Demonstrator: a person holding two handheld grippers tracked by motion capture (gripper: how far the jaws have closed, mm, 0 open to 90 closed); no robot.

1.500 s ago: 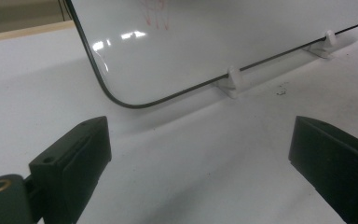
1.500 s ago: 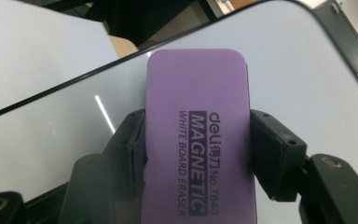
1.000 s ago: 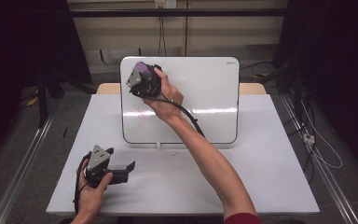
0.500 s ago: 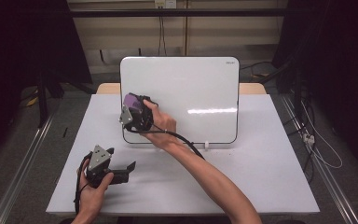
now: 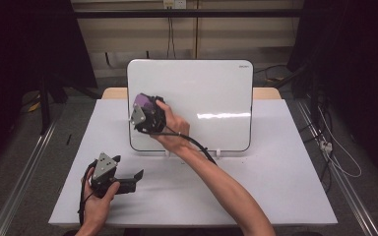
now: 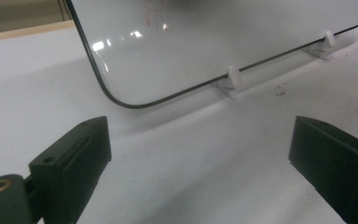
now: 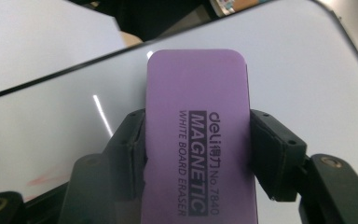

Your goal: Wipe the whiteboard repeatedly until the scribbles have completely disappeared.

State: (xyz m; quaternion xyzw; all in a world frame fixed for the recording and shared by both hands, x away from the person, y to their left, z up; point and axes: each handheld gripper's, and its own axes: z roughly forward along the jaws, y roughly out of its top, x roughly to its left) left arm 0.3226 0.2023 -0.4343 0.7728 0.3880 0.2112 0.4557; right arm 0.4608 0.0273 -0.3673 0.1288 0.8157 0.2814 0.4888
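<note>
High view: right gripper (image 5: 139, 109) clamped on a purple eraser (image 5: 141, 101), pressed to the left edge of an upright whiteboard (image 5: 202, 93) at the table's (image 5: 275, 162) rear centre; left gripper (image 5: 133, 177) resting near the front left corner. Left gripper view: black jaws spread wide, nothing between them, whiteboard's lower corner (image 6: 135, 100) ahead. Right gripper view: both jaws gripping the eraser's (image 7: 198, 135) long sides against the whiteboard (image 7: 303, 60).
</note>
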